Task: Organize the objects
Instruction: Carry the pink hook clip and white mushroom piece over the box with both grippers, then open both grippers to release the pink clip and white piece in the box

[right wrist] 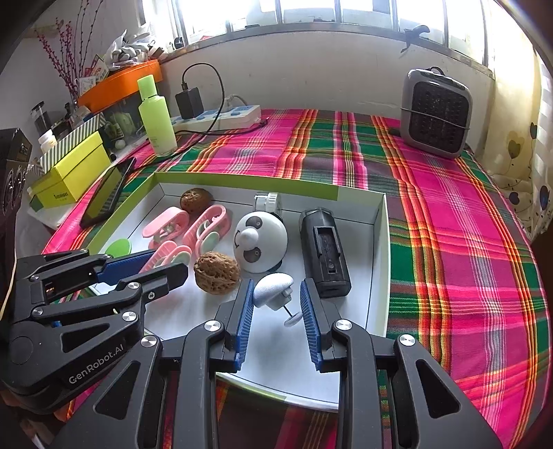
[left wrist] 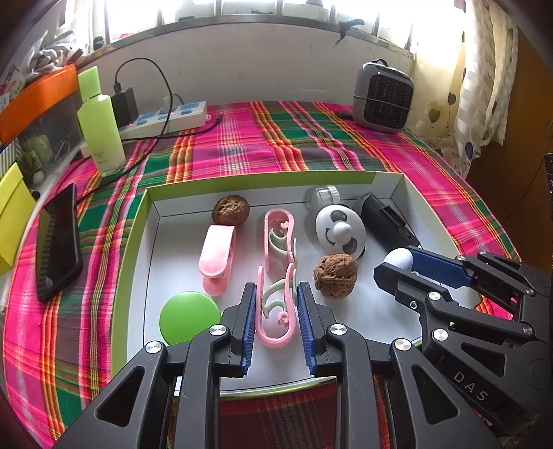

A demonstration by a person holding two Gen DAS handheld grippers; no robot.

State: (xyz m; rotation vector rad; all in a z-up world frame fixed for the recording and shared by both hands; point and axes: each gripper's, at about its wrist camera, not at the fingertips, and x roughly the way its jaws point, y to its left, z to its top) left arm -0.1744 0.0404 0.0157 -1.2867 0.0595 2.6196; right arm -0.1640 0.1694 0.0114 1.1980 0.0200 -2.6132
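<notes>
The round green plastic lid [right wrist: 119, 247] is mostly hidden behind the left gripper [right wrist: 166, 264] in the right wrist view. The small clear-topped round jar [left wrist: 323, 197] sits partly behind the white panda-faced dome [left wrist: 340, 232]. The white-and-green tray [left wrist: 129, 262] has its near rim covered by gripper arms in both views.

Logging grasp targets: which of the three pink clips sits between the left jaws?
The nearest pink-and-green clip, at the tray's front. Its twin lies just behind; the solid pink clip lies left.

Home room, from my claws' view: plaid tablecloth [left wrist: 311, 138], barred window [right wrist: 311, 13], small heater [right wrist: 435, 114], power strip [left wrist: 166, 117], curtain [left wrist: 484, 86].
</notes>
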